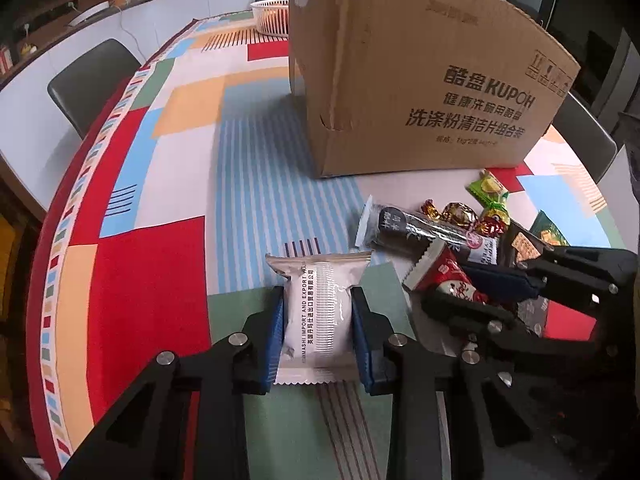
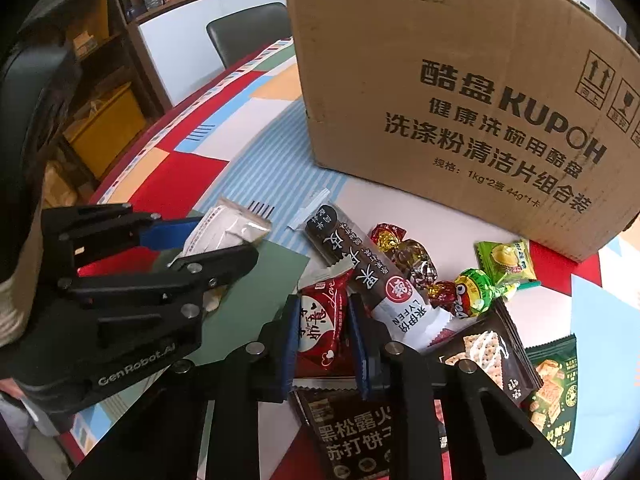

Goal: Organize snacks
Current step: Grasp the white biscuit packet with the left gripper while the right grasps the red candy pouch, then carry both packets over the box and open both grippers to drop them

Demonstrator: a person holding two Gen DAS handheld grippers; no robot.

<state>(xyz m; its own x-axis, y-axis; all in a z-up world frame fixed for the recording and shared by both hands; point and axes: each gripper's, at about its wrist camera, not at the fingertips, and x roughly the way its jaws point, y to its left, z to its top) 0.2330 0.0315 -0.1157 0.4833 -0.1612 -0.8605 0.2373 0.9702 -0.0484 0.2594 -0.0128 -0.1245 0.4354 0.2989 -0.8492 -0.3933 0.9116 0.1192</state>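
Note:
My left gripper is shut on a white snack packet just above the tablecloth; it also shows in the right wrist view. My right gripper is shut on a red heart-print snack packet, seen in the left wrist view too. Beside it lie a long black bar packet, wrapped candies, a green durian candy, a black cracker packet and a dark biscuit packet. A large cardboard box stands behind the pile.
A colourful patterned tablecloth covers the table. A white slatted basket sits at the far end behind the box. Dark chairs stand around the table. A green snack bag lies at the right.

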